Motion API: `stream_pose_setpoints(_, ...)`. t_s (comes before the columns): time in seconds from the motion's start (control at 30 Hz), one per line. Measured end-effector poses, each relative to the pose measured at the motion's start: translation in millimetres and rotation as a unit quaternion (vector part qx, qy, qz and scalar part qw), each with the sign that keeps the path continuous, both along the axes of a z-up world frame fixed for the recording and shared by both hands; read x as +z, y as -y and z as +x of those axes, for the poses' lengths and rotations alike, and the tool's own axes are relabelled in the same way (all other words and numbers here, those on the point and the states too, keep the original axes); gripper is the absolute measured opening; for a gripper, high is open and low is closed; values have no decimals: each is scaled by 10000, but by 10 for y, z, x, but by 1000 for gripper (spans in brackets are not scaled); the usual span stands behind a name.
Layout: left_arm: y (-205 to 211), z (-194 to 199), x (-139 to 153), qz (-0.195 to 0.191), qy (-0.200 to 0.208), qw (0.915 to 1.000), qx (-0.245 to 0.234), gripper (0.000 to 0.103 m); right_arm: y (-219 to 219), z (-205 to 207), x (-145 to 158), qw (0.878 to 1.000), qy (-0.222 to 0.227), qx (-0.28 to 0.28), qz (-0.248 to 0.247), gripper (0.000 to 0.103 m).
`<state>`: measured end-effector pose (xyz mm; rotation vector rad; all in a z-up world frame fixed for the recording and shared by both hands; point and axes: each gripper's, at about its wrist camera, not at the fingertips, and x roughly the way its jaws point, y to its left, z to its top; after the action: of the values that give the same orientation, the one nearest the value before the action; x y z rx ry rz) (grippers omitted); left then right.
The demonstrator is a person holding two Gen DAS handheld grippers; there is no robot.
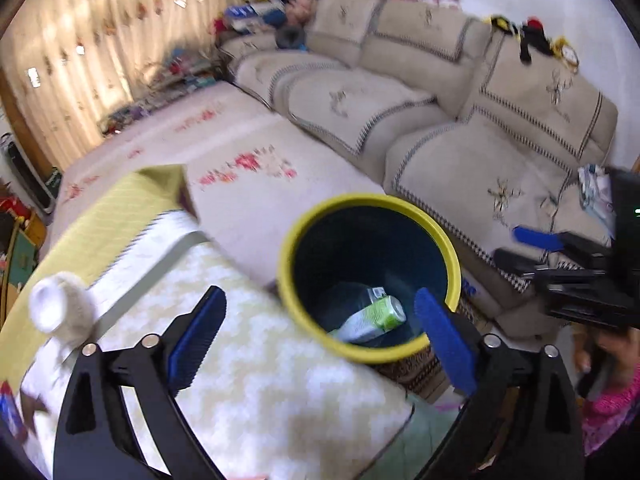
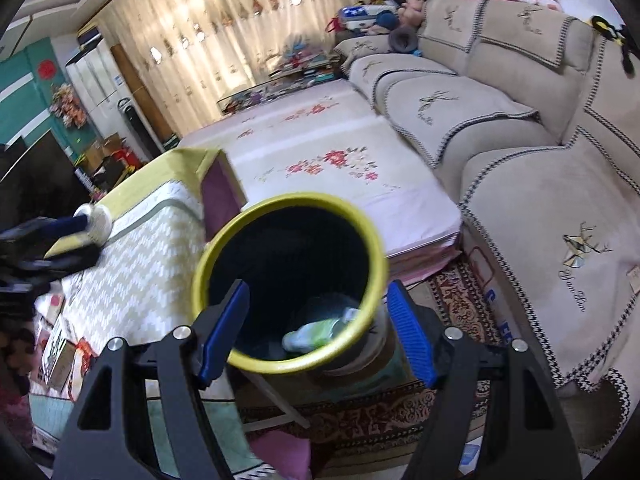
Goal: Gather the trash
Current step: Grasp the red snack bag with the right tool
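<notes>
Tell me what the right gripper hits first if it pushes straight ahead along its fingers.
Most likely the bin: the open right gripper points into its mouth, so it would probably meet the yellow rim or go inside toward the green bottle at the bottom. Depth is hard to judge in this fisheye view.

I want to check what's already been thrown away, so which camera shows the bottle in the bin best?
The left wrist view: the green-labelled bottle lies in full sight on the bin floor. In the right wrist view the bin's near rim hides part of it and it is blurrier.
</notes>
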<state>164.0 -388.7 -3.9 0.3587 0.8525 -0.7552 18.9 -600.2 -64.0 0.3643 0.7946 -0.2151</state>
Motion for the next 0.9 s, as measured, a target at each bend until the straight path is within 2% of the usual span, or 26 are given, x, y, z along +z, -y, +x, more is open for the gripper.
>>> stream_pose_setpoints(0.17,-966,-276,308,-421,189,9974,561,98,-535,210,-110,9980,-182,610,-34,68)
stream_pose_setpoints(0.27,-1605,-415,397,-546,343,9919,1097,98,-842,312,-144,9952,-256,942,-93,68)
stream_pose_setpoints(0.43,-2488,-573,423,-532,559,9760,2038,98,-1412,455,-153,9872,-316,1558,-126,68)
stream_pose_setpoints(0.57,-3092,-737,362,-613,588,9610,2632,98,-1938,564,-149,9735,-388,2245,-178,68)
stream_pose_setpoints(0.67,-3391,-816,251,-702,513,9524,2922,98,-2410,623,-206,9559,-531,2885,-152,68)
stream_pose_setpoints(0.77,-3590,-875,164,-770,412,9480,3059,98,-2770,689,-283,9426,-683,3258,-266,70)
stream_pose_setpoints(0.87,-3646,-885,123,-799,385,9467,3096,98,-3003,714,-356,9325,-804,3495,-437,82)
stream_pose_setpoints(0.9,-3638,-887,115,-796,391,9470,3087,98,-3064,735,-381,9289,-864,3566,-492,83)
